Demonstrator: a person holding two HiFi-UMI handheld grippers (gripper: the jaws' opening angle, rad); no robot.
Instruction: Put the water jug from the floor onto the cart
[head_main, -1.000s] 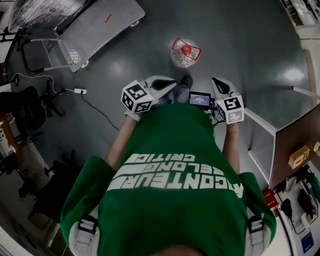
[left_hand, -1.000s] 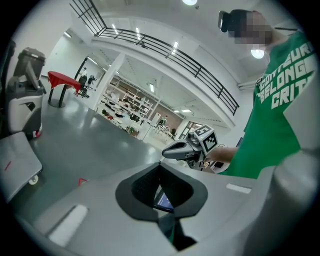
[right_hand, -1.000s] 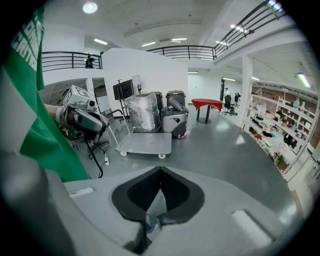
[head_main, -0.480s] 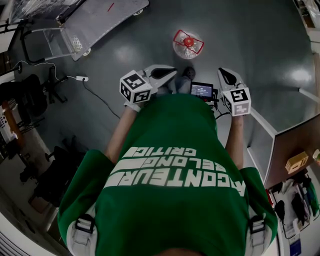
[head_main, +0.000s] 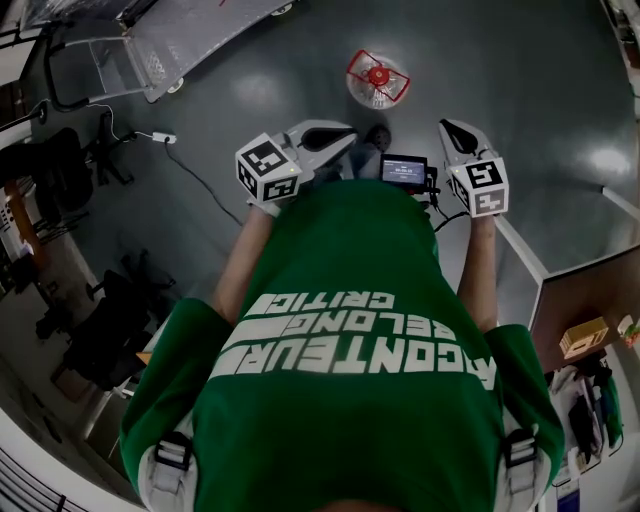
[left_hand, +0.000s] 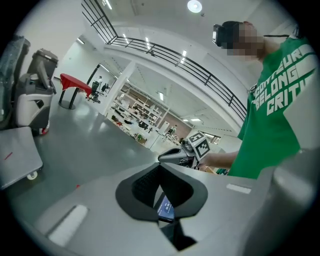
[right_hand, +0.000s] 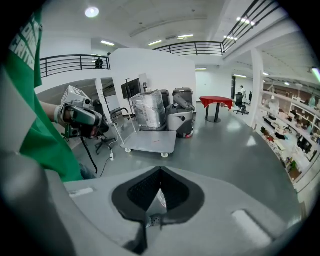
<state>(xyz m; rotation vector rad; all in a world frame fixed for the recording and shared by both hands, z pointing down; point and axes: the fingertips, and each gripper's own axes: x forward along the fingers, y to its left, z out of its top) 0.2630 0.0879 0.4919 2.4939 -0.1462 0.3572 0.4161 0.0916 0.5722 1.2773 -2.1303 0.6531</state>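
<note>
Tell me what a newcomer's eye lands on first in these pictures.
The person's green shirt with white lettering fills the lower head view. Ahead on the grey floor stands the clear water jug with its red cap, beyond the left gripper and right gripper, both shut and empty. The flat cart waits at the upper left.
</note>
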